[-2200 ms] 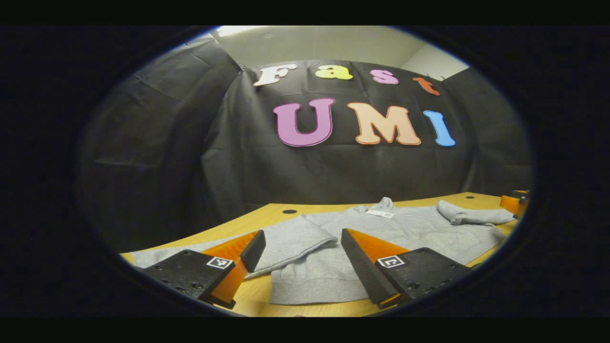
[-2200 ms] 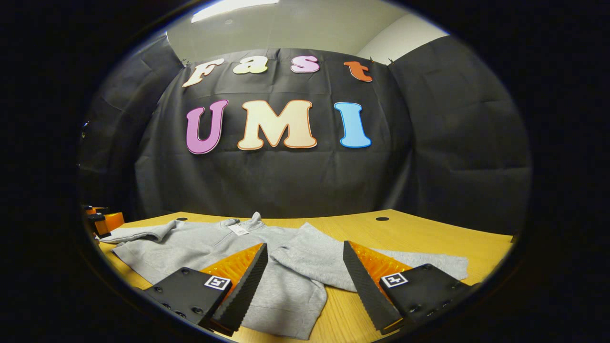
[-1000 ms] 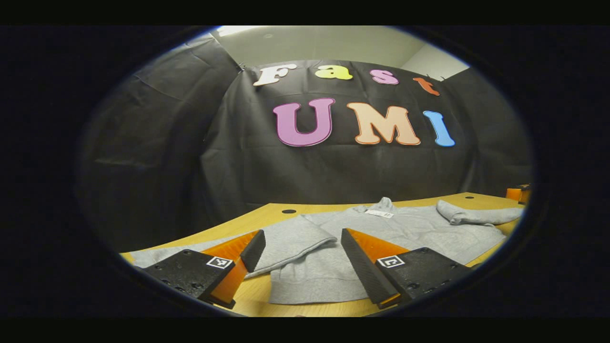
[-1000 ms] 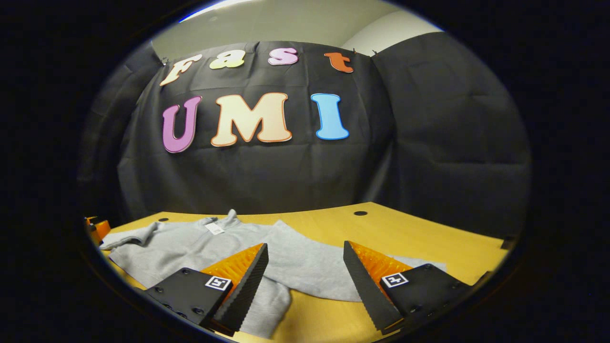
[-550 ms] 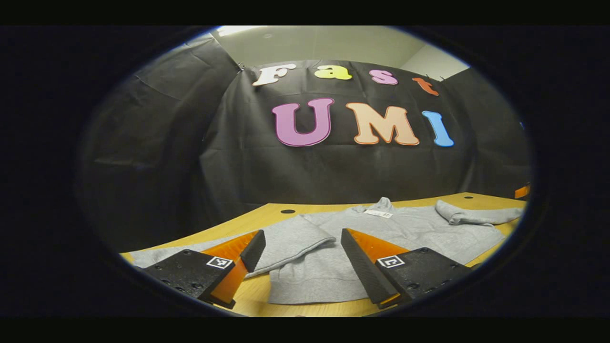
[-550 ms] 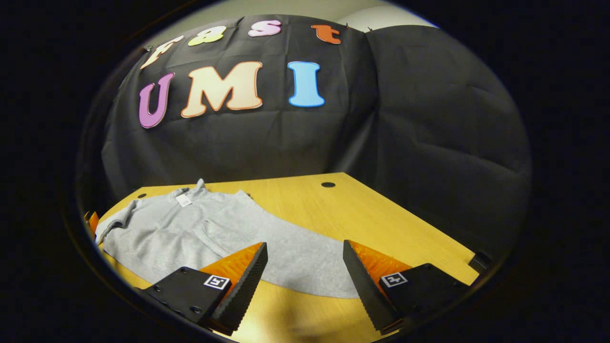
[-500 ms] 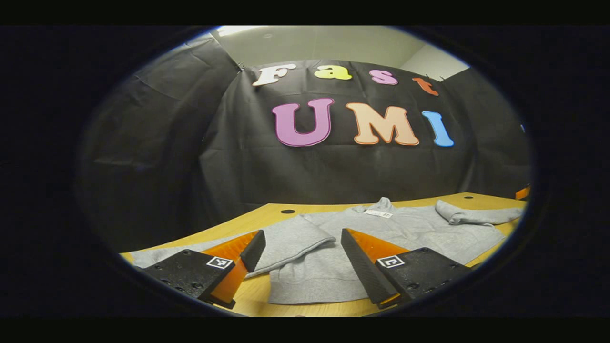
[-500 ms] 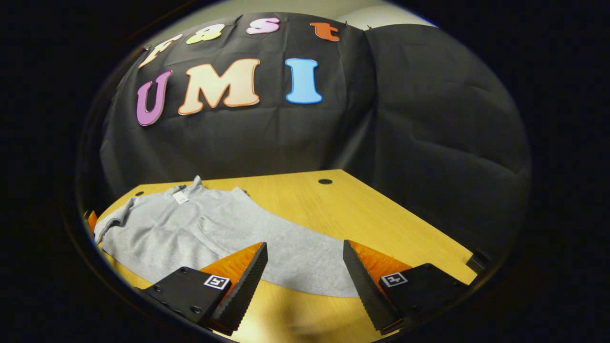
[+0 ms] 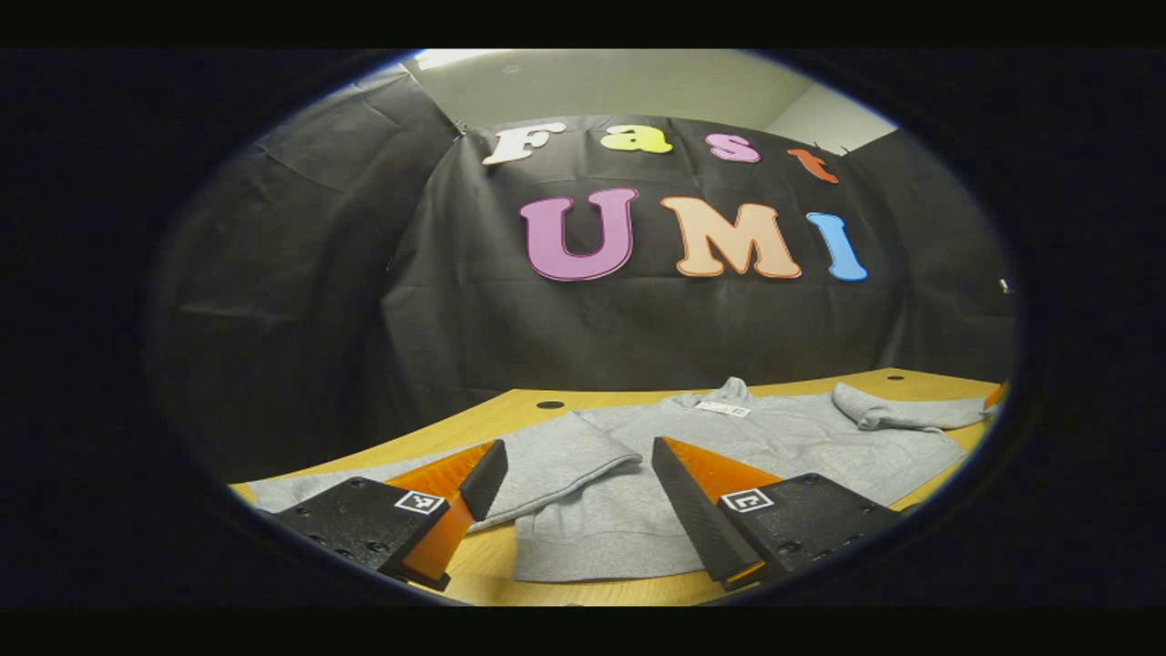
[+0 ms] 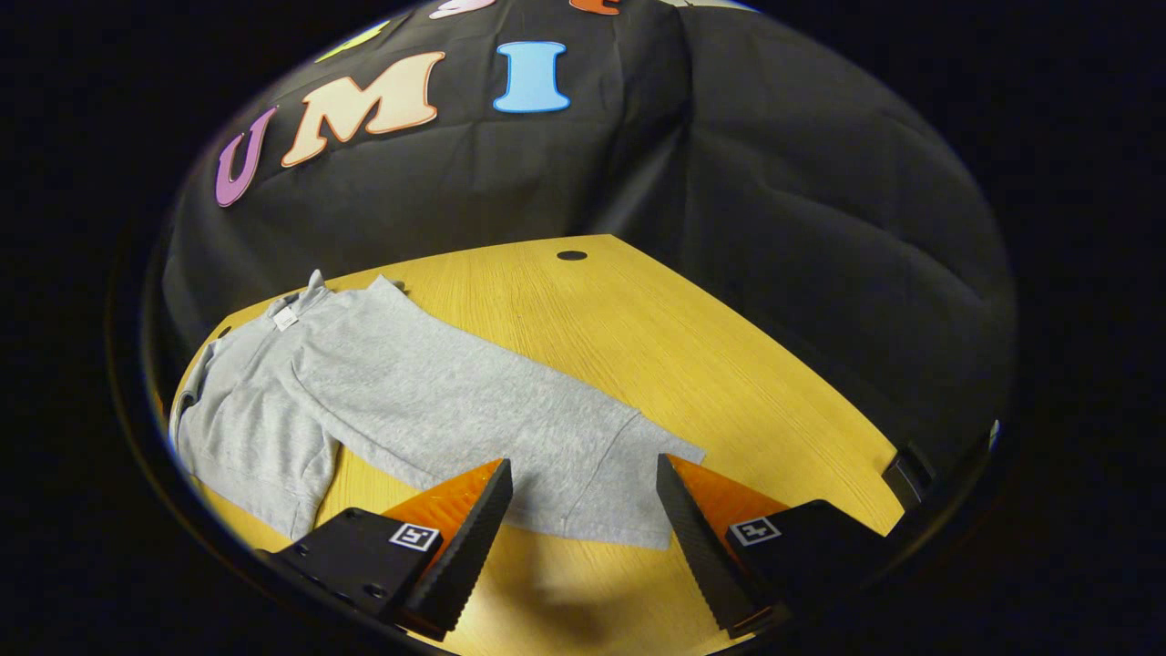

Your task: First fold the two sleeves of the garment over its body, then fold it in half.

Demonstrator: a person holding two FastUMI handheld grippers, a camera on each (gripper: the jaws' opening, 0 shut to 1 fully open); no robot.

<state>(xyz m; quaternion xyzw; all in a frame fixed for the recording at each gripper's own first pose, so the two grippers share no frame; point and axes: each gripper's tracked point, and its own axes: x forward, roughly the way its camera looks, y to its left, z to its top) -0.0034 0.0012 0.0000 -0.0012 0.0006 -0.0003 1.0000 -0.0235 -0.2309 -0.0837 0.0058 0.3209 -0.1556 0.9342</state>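
Note:
A grey sweatshirt lies flat on the wooden table, collar and white label toward the back wall. In the left gripper view its near sleeve runs out to the left, and my left gripper hovers open just in front of it, holding nothing. The far sleeve lies bunched at the right. In the right gripper view the sweatshirt stretches diagonally, and its long sleeve ends in a cuff. My right gripper is open above that cuff, apart from the cloth.
The table has a round cable hole near the back and another hole behind the left sleeve. A dark fitting sits at the table's right corner. Black cloth walls close in behind and beside the table.
My right gripper has swung to the right and tipped downward, now looking down on the outstretched sleeve's cuff. The left gripper and the sweatshirt have stayed still.

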